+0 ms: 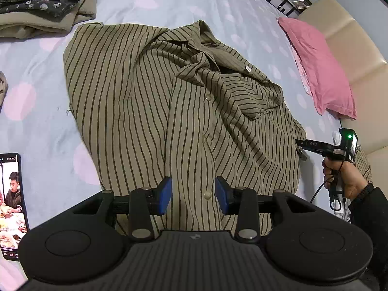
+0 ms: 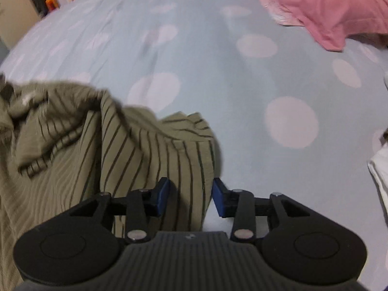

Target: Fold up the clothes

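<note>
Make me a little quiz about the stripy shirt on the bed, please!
1. True or false: the shirt is already folded into a neat square.
2. What lies at the left edge of the bed, beside the left tool? A) a book B) a phone with its screen lit C) a shoe
3. Fill in: the pillow near the headboard is ____.

Key
1. False. It lies spread out and rumpled, collar bunched up.
2. B, the phone.
3. Pink.
</note>
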